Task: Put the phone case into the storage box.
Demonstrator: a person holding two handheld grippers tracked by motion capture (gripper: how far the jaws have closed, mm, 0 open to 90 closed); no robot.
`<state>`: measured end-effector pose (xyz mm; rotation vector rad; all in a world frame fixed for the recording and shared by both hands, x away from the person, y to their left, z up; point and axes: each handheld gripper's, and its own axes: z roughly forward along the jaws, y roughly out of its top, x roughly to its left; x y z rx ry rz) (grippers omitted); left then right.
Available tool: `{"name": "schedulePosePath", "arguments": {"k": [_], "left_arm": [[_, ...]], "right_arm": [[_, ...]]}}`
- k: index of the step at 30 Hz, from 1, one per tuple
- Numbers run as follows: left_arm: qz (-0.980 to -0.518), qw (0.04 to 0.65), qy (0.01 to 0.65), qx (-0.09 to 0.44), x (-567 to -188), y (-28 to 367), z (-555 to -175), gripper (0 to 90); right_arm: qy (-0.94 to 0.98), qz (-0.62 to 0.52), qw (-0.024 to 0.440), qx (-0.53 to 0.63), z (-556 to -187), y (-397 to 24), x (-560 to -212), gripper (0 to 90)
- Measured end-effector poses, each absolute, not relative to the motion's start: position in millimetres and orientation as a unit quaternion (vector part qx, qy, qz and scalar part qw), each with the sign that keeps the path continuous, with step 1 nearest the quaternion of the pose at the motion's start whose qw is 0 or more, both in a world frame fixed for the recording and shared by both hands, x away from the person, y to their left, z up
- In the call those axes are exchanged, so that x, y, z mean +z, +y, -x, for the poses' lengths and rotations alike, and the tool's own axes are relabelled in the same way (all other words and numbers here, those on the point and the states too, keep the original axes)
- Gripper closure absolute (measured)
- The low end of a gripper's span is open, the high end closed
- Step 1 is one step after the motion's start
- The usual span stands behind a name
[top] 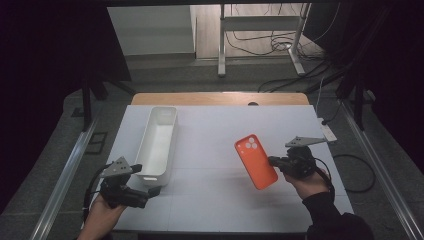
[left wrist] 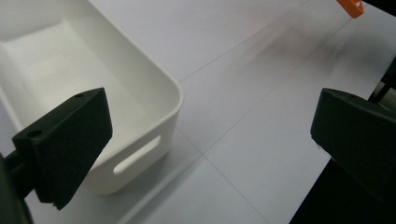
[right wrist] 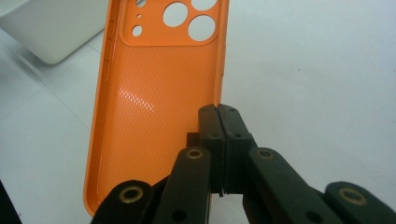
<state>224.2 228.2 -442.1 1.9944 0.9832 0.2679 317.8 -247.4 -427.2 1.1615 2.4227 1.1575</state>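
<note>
An orange phone case (top: 255, 161) with camera cut-outs is held up off the white table, at right of centre. My right gripper (top: 272, 161) is shut on its long right edge; in the right gripper view the case (right wrist: 159, 107) shows its inner side, with the jaws of the right gripper (right wrist: 218, 114) pinched together on that rim. My left gripper (top: 154, 191) is at the near left, open with nothing between its jaws, next to the near end of a long white bin (top: 157, 142). In the left gripper view that bin's handle end (left wrist: 140, 135) sits behind the left jaw.
The white table top (top: 215, 200) ends at a wooden strip (top: 220, 98) at the back. A white power strip (top: 328, 132) lies at the table's right edge. Beyond are a desk frame and cables on the floor.
</note>
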Motion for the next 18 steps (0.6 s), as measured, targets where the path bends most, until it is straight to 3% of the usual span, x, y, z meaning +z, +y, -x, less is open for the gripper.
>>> {"name": "schedulePosePath", "arguments": {"k": [18], "left_arm": [[-0.798,0.457,0.386,0.067,-438,204,-256,0.0]], "right_arm": [[0.82,-0.385,0.12,0.406,-313,-242,-421,88.7]]}}
